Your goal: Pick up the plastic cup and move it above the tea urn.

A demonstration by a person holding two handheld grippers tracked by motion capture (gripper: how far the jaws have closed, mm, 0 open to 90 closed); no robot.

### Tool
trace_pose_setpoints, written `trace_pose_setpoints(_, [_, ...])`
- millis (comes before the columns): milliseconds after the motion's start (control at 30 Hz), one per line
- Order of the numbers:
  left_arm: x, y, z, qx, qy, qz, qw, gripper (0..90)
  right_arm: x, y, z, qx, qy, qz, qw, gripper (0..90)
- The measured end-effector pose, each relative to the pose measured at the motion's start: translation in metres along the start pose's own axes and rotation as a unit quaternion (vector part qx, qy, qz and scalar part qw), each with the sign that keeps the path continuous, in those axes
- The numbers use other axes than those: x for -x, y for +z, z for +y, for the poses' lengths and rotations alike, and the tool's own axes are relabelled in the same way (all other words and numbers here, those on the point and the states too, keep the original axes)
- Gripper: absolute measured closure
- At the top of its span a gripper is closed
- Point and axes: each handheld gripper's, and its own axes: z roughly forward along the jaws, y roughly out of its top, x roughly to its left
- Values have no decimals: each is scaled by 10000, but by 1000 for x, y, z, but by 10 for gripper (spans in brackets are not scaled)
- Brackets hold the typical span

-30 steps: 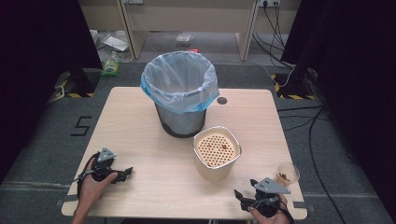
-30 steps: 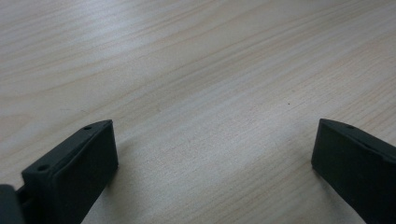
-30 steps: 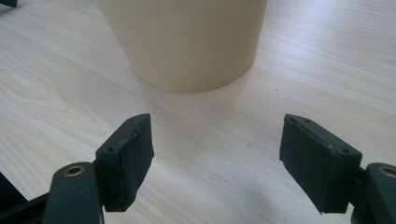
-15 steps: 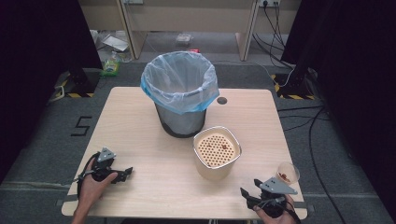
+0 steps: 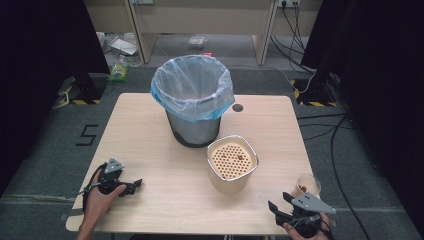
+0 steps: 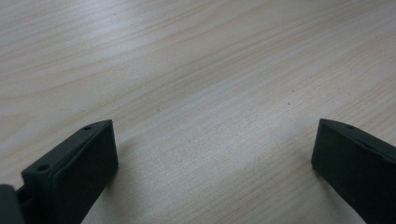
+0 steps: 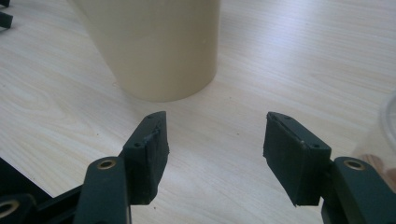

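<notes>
A beige round container (image 5: 232, 175) with a perforated insert stands on the wooden table (image 5: 150, 135), right of centre; a small brown bit lies on the insert. My right gripper (image 5: 278, 201) hovers at the table's near right corner, open, its jaws pointing left toward the container. In the right gripper view the right gripper (image 7: 215, 149) has nothing between its jaws, which have just been closing a little, and the container (image 7: 154, 46) rises just beyond them. My left gripper (image 5: 134, 186) rests near the front left edge, held by a hand. In the left gripper view the left gripper (image 6: 215, 154) stands wide open over bare wood.
A grey bin (image 5: 192, 100) lined with a pale blue bag stands behind the container at the table's middle. A small clear cup (image 5: 308, 184) with something brown inside sits by the right edge, close to my right gripper; its rim (image 7: 385, 126) shows at the right of the right gripper view.
My right gripper has drifted toward the near right corner and risen slightly, its jaws a bit narrower. The left gripper and the hand on it have not moved.
</notes>
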Motion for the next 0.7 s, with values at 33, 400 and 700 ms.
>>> trace_pose_setpoints(33, [0, 0, 0, 1, 0, 1, 10000, 0, 1, -2, 1, 18, 3, -20, 10000, 406])
trace_pose_setpoints(400, [0, 0, 0, -3, 0, 0, 10000, 0, 11, -15, 16, 150, -10, -231, 9996, 409])
trace_pose_setpoints(700, [0, 0, 0, 0, -1, 1, 10000, 0, 29, -26, 30, 198, 62, -582, 9981, 419])
